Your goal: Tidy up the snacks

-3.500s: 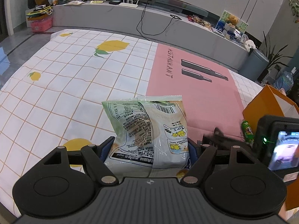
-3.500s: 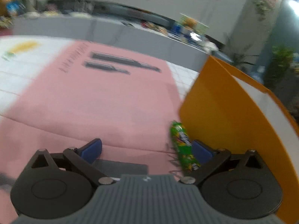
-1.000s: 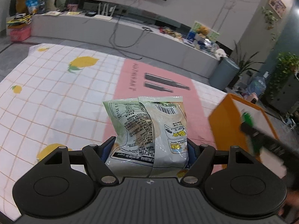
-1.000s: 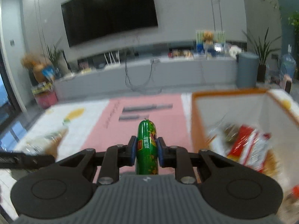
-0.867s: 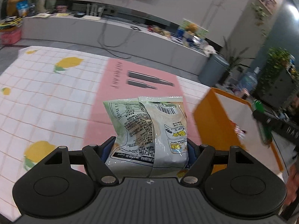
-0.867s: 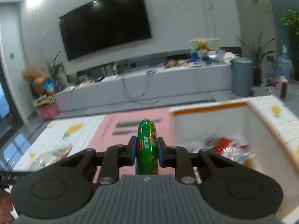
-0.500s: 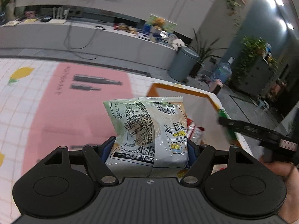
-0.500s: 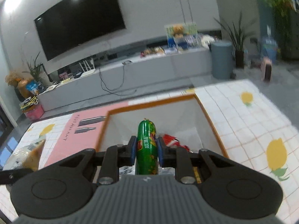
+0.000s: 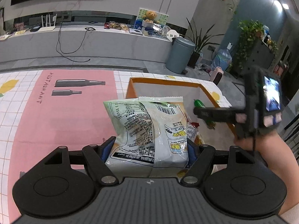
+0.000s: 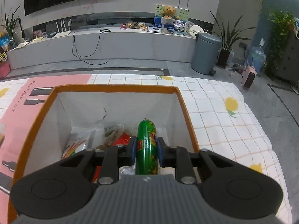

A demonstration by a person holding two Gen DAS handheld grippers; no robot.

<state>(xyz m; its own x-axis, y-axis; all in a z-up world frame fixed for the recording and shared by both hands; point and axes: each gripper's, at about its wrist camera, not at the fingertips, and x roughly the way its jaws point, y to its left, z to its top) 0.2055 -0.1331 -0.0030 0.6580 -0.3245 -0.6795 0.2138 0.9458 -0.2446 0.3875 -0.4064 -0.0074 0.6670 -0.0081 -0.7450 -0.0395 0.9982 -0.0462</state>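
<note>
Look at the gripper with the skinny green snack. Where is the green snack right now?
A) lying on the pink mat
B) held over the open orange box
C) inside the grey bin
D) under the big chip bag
B: in the right wrist view the right gripper is shut on the green snack, right above the open orange box that already has other snacks inside.

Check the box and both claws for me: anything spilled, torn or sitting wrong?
Nothing spilled. One oddity: a thin dark crack-like line runs down the far inner wall of the orange box; whether it is a tear or a mark is unclear. The left claw grips the chip bag, the right claw the green sausage.
</note>
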